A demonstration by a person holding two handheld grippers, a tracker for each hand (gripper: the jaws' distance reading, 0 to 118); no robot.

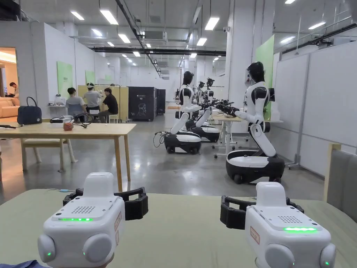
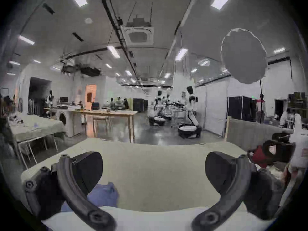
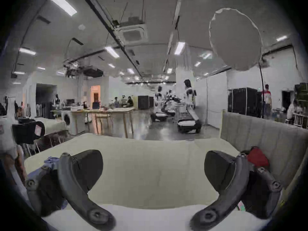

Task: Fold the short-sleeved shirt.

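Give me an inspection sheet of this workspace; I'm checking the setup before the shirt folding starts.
Surface: pale green cloth-covered table, flat and mostly bare between the grippers.
Job's things: blue garment, bunched at the near left edge; whether it is the shirt, cannot tell.
Clutter: red item at the table's right side by a grey padded panel.
Grippers: left gripper open, holding nothing; right gripper open, holding nothing.
Cables: nothing seen on the table.
Surroundings: wooden table with a dark bag, humanoid robots, seated people.
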